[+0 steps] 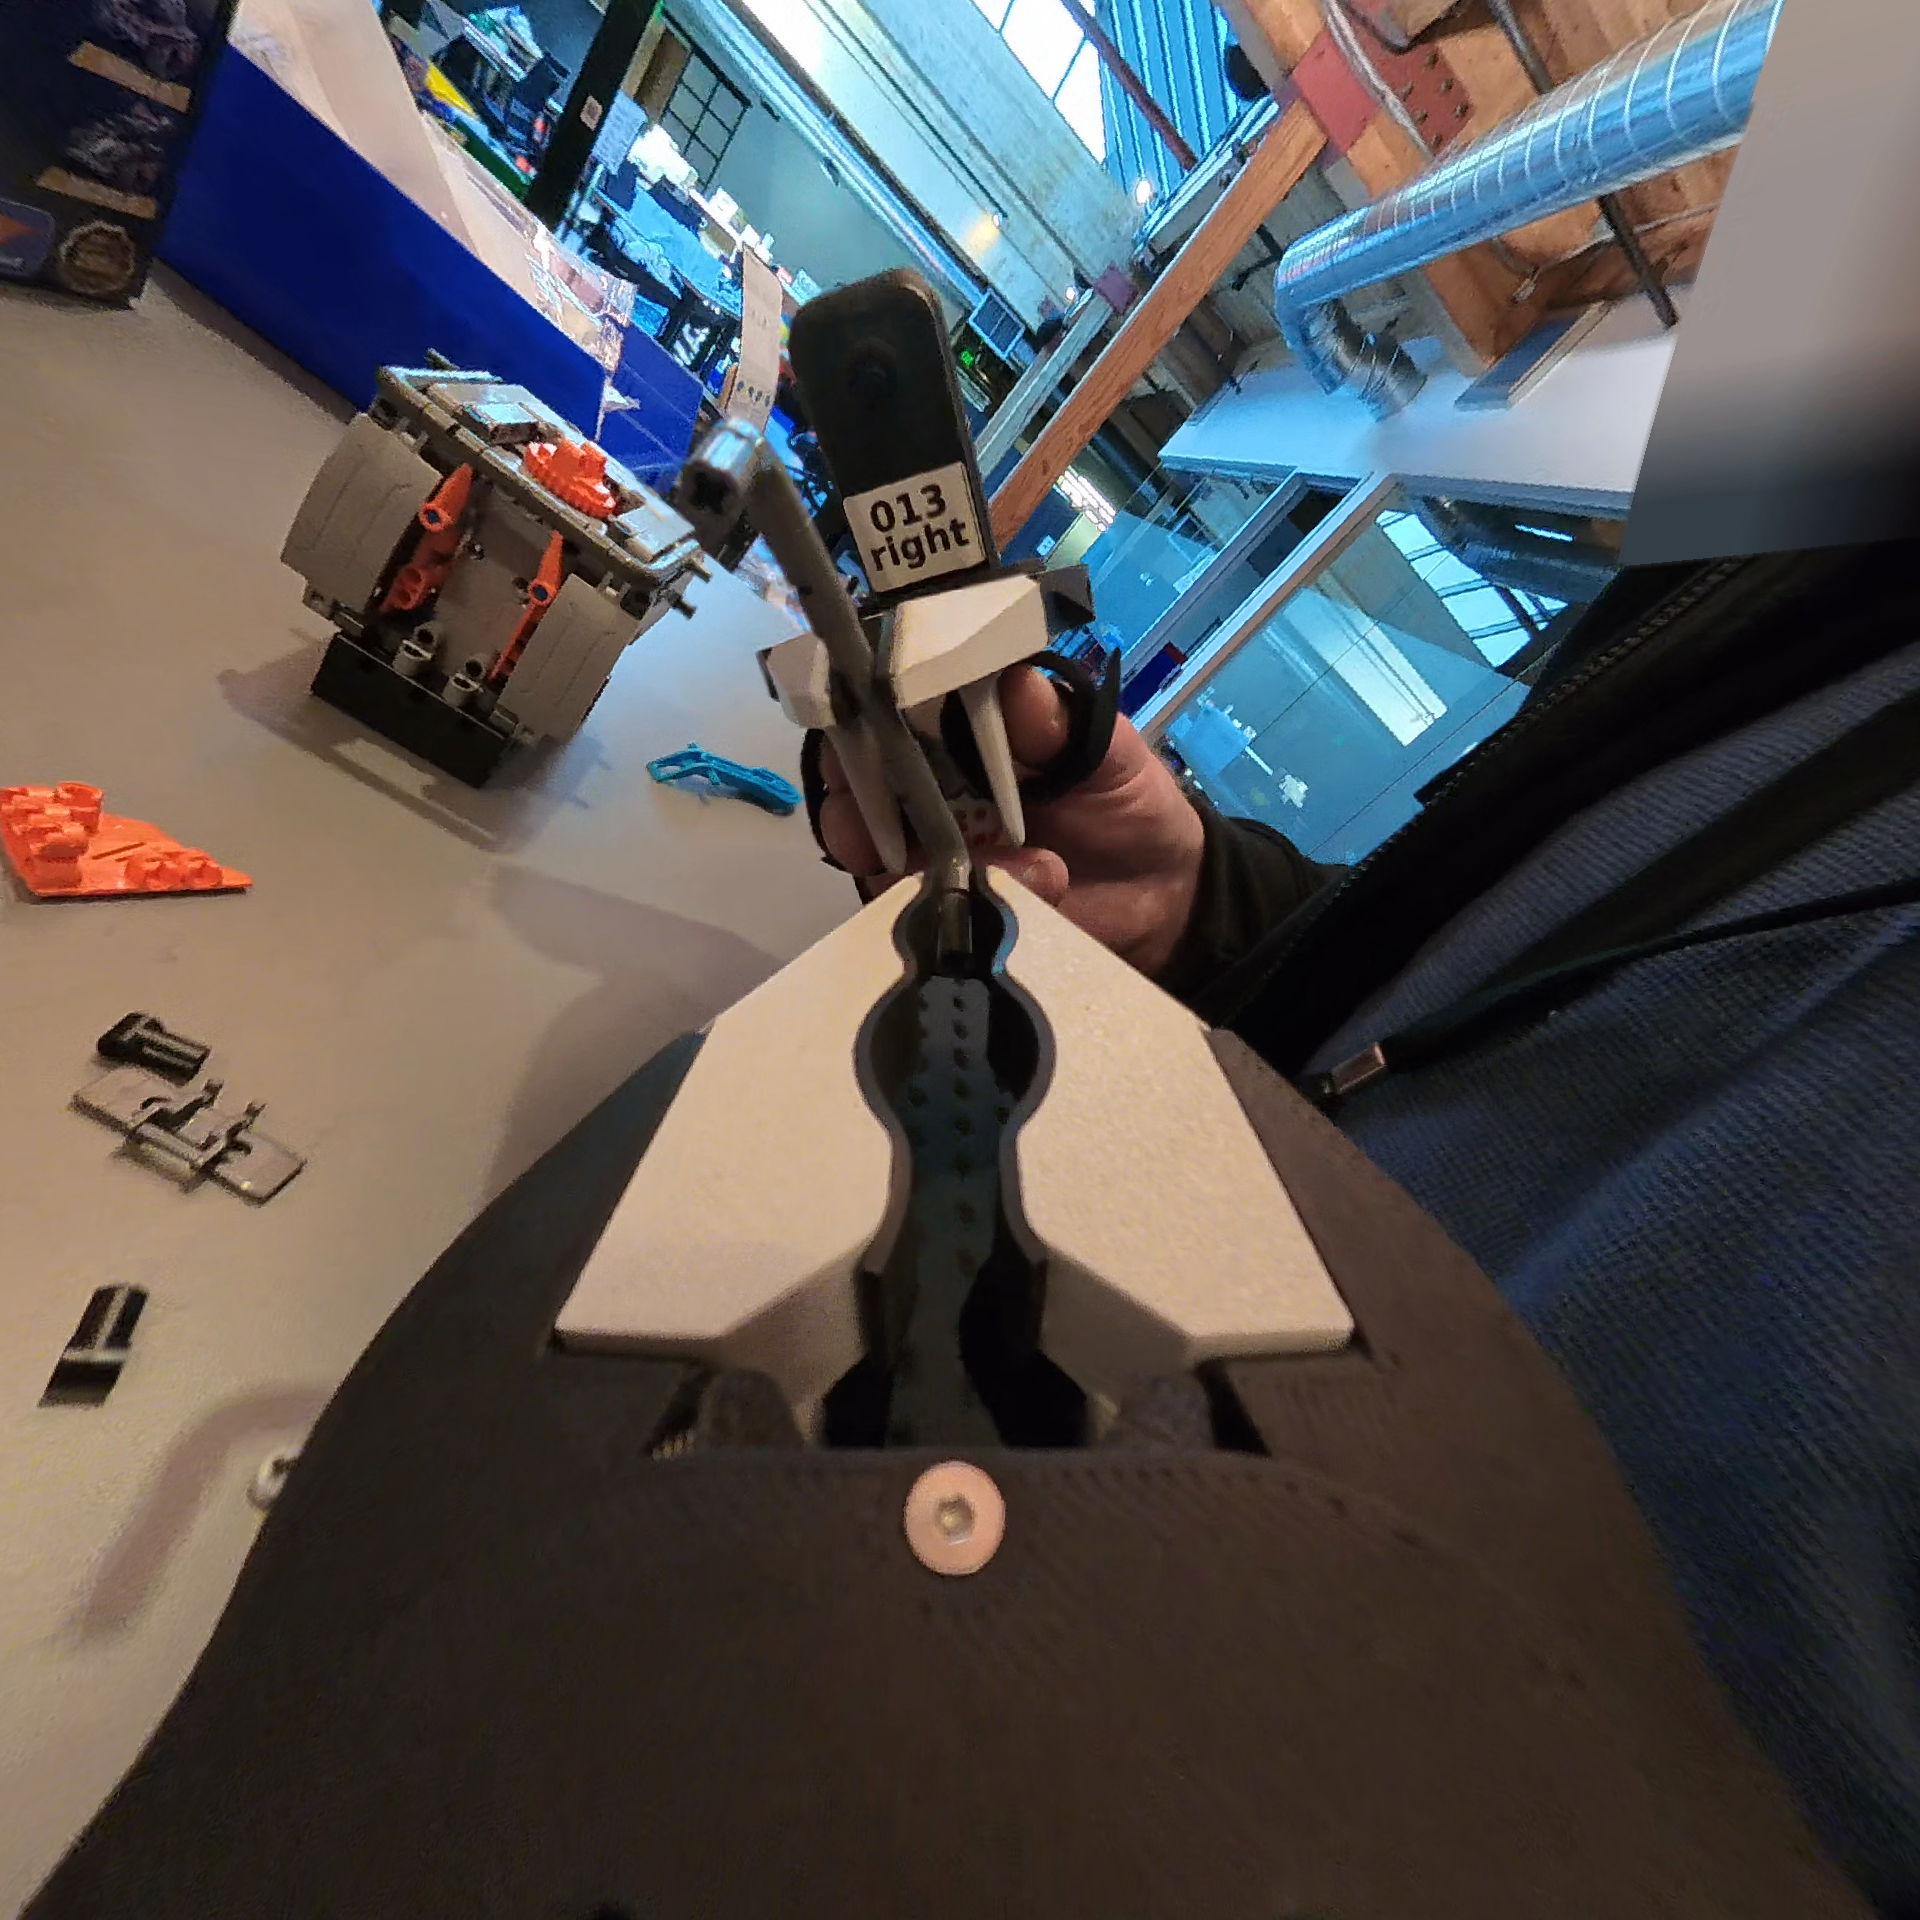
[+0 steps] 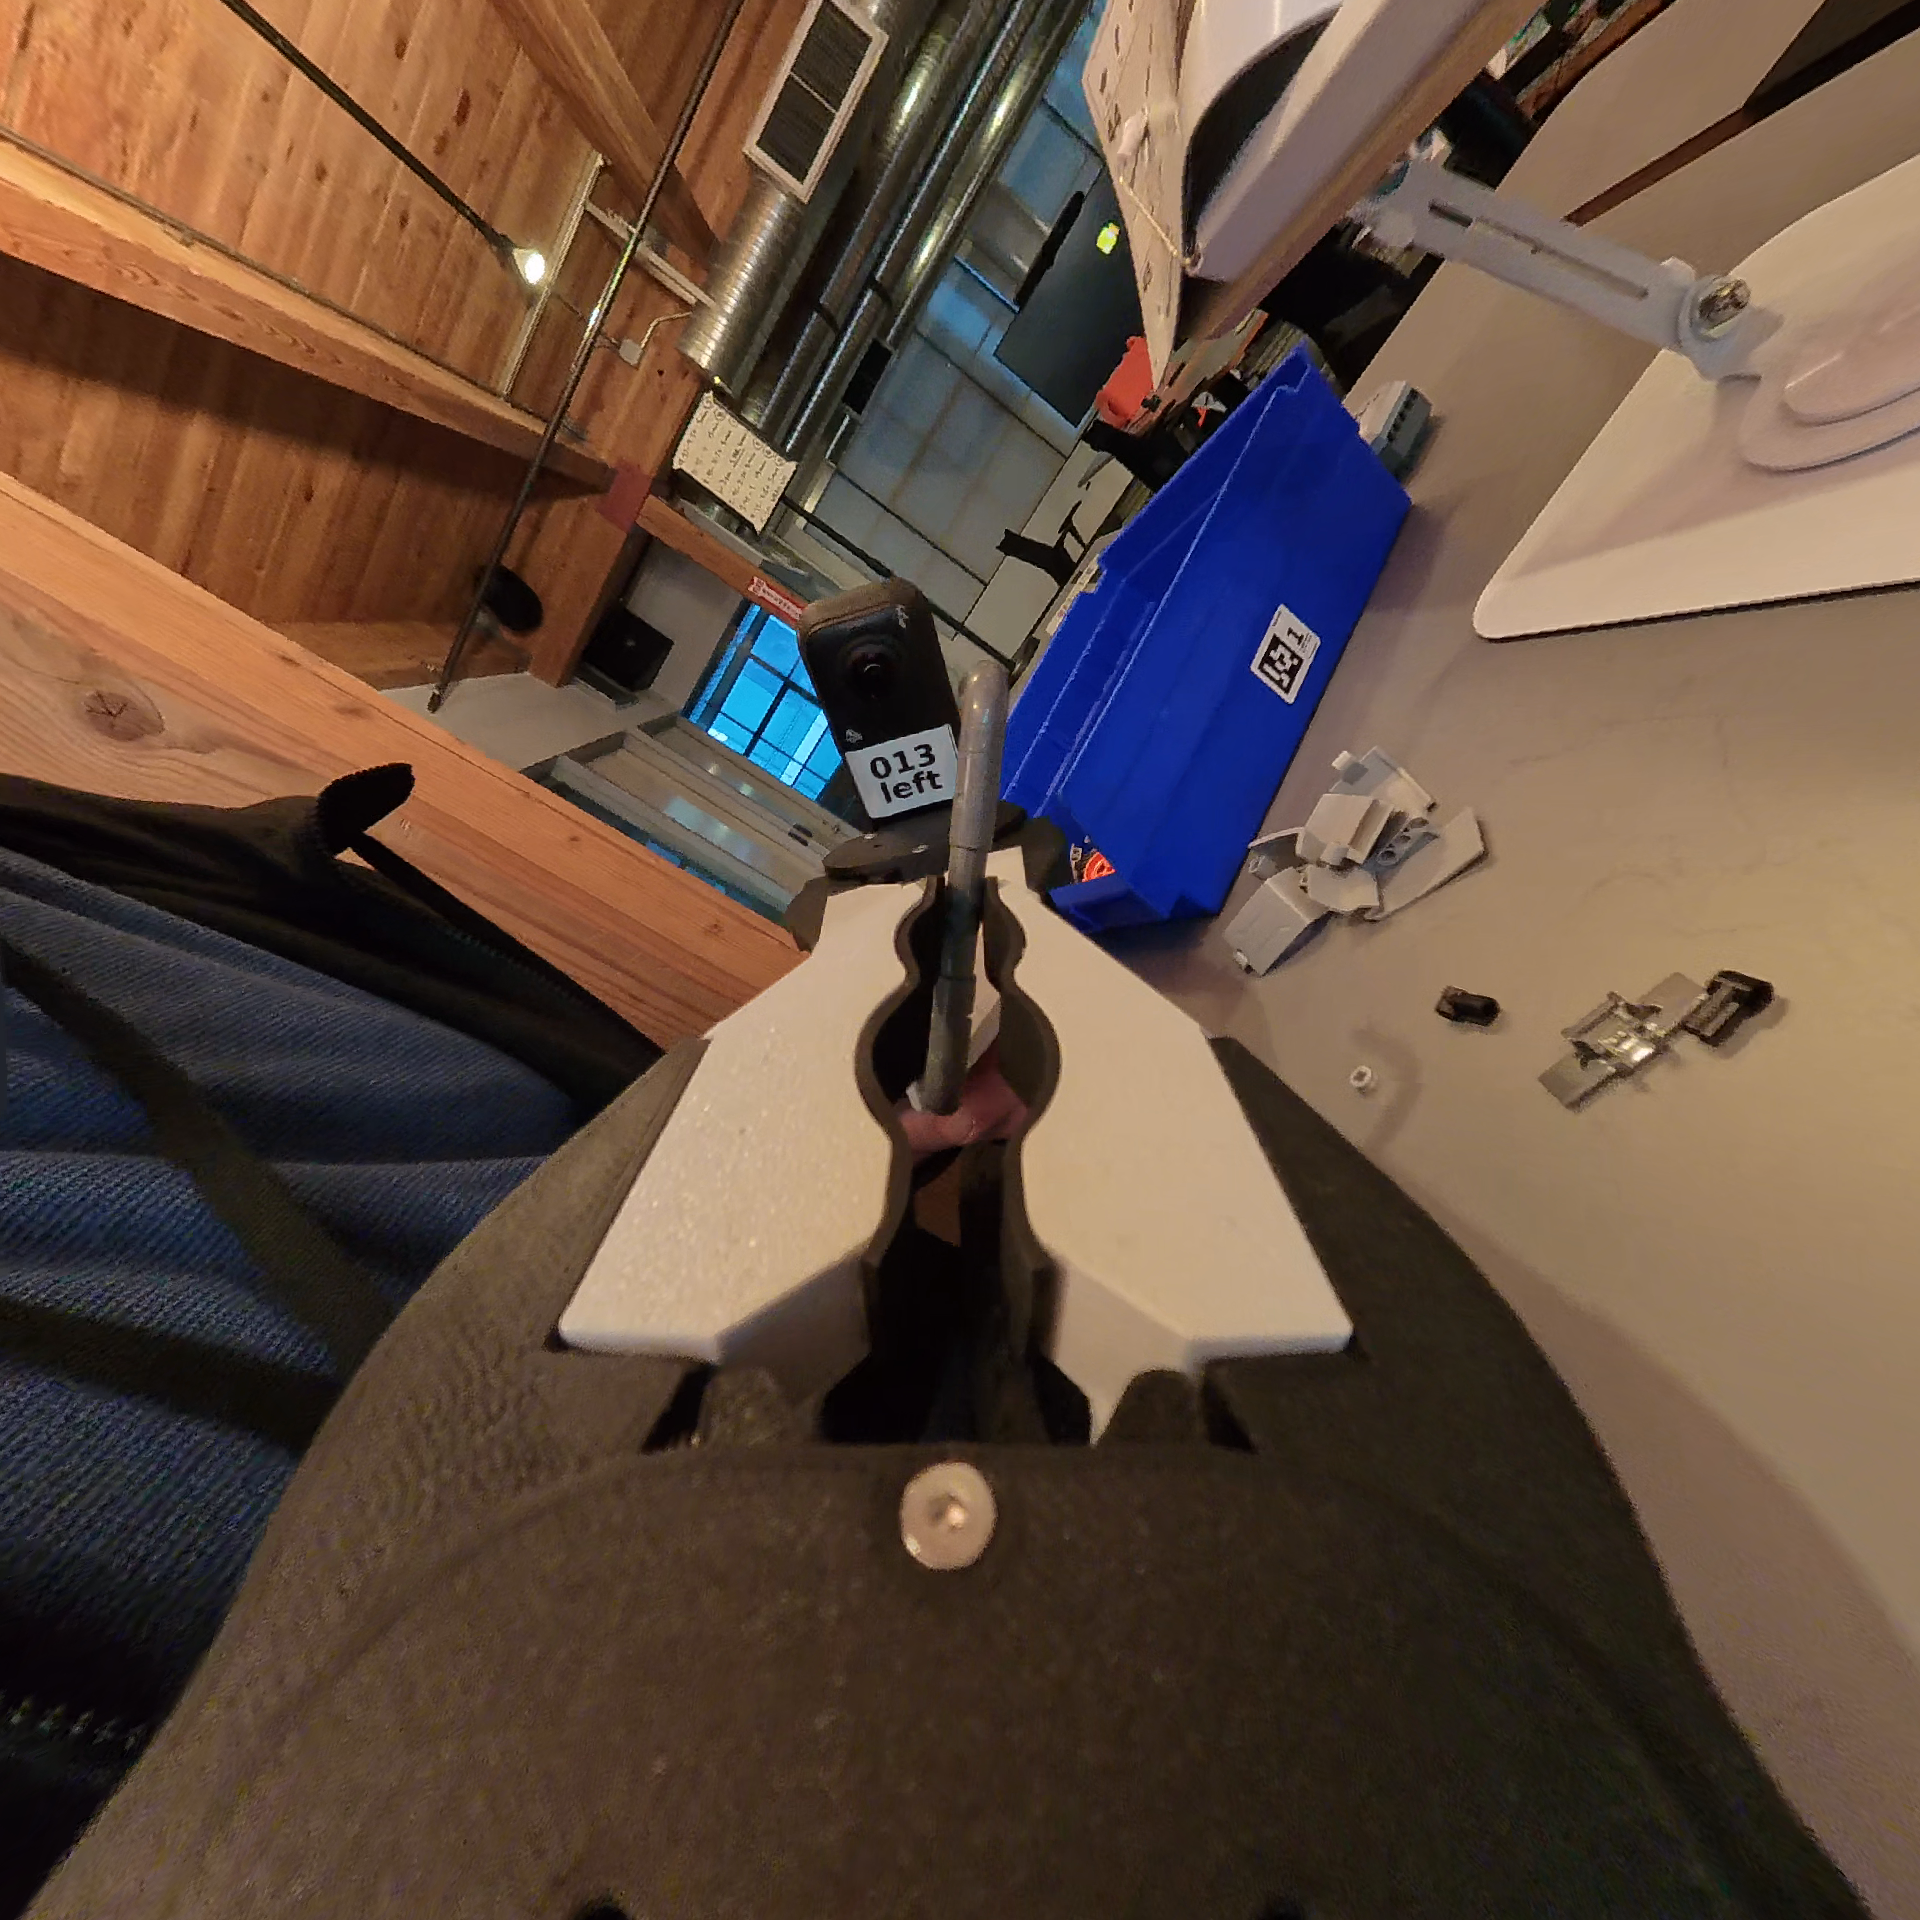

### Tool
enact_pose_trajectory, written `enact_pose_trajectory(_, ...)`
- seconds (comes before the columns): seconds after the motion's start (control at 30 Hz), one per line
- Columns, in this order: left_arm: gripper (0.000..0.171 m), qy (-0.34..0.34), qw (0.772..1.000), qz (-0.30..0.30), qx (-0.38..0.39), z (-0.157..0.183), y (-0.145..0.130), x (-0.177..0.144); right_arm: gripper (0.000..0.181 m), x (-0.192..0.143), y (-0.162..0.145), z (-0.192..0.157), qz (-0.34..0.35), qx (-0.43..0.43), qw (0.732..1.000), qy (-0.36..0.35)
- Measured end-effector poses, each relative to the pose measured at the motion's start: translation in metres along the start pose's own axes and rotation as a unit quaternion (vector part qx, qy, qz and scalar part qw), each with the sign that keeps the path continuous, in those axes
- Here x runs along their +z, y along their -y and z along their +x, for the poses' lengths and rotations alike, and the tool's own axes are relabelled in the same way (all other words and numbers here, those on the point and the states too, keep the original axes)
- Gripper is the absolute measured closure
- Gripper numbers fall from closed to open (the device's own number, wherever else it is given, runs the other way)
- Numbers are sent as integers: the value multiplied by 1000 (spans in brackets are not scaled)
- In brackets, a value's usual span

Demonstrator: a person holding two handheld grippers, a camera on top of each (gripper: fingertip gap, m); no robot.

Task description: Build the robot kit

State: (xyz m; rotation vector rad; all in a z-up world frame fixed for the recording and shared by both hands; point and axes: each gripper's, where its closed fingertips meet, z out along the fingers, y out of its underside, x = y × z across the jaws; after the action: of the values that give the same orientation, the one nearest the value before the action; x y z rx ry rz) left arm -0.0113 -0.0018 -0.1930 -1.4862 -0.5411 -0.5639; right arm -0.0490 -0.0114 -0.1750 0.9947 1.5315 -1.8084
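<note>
A long grey bent rod (image 1: 831, 634) is held between both tools. In the left wrist view its long axis runs from the centre of the frame up and to the left, ending in a small square connector head at upper centre. The left gripper (image 1: 954, 902) is pressed together on the rod's lower end; the right gripper (image 1: 940, 831), facing it with a hand (image 1: 1101, 831) behind, pinches the same rod along its shaft.

In the right wrist view the rod (image 2: 961, 935) stands almost vertical at centre, clamped by the right gripper (image 2: 954, 902), its lower end hidden between the fingers.

Only the left view shows the grey and orange brick model (image 1: 478, 571), an orange plate (image 1: 104, 842) and a teal piece (image 1: 722, 774). Only the right view shows the blue bins (image 2: 1205, 707) and a heap of grey parts (image 2: 1351, 862), too small to make out.
</note>
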Motion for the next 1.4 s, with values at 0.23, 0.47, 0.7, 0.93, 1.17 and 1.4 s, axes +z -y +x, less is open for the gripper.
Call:
enact_pose_trajectory(0.23,153,-7,999,-29,16,-1,6,21,177,-81,40,16,49,-34,992,-109)
enact_pose_trajectory(0.47,144,9,995,-79,61,-17,14,54,177,-193,93,55,27,-38,965,-257)
enact_pose_trajectory(0.7,132,51,985,-115,118,-47,30,91,177,-221,111,89,-5,28,968,-251)
enact_pose_trajectory(0.93,118,118,969,-132,172,-94,47,115,177,-218,106,107,-25,78,971,-224)
enact_pose_trajectory(1.17,97,153,954,-147,210,-133,56,132,177,-215,104,113,-8,107,973,-204)
enact_pose_trajectory(1.4,80,129,950,-166,231,-137,52,145,177,-222,107,114,44,108,973,-199)
